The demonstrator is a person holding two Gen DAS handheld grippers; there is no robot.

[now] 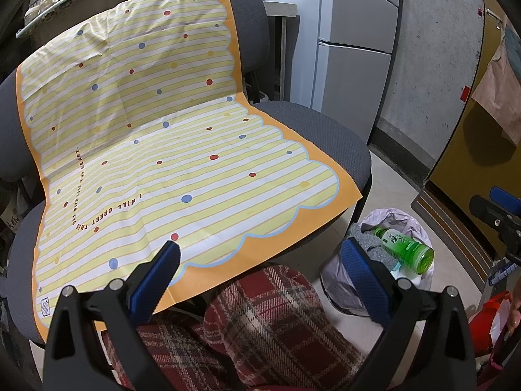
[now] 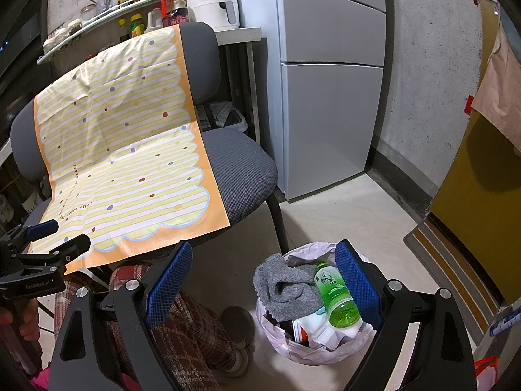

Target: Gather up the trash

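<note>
Left gripper (image 1: 260, 267): jaws spread wide, nothing between the blue pads; held over the front edge of the cloth-covered chair (image 1: 325, 130), angled down toward the seat.
Right gripper (image 2: 263, 270): jaws likewise spread, empty; held above and just in front of the trash bag (image 2: 293, 348), pointing down at it.
Trash bag: pale liner, mouth open, standing on the tiled floor beside the chair's front leg.
Bag contents: green tea bottle (image 2: 335, 296) lying tilted on top, cap end low; grey fuzzy cloth (image 2: 286, 286) draped over the left rim, touching the bottle; white papers and a dark wrapper beneath, kind not clear.
Seat: striped, dotted yellow sheet (image 1: 146, 150) with orange border lies over back and seat; no loose item seen on it.
Left view only: bottle seen from the side, poking past the bag rim; right gripper's body at far right edge.
Right view only: full look into the bag; left gripper at lower left with a hand gripping its handle; white air fryer (image 2: 213, 3) on the counter.
Surroundings: grey fridge (image 2: 329, 97) behind the chair, striped mat (image 2: 456, 267) by a yellow door.
Obstruction: plaid-trousered legs (image 1: 267, 325) under both grippers, close to the bag.
</note>
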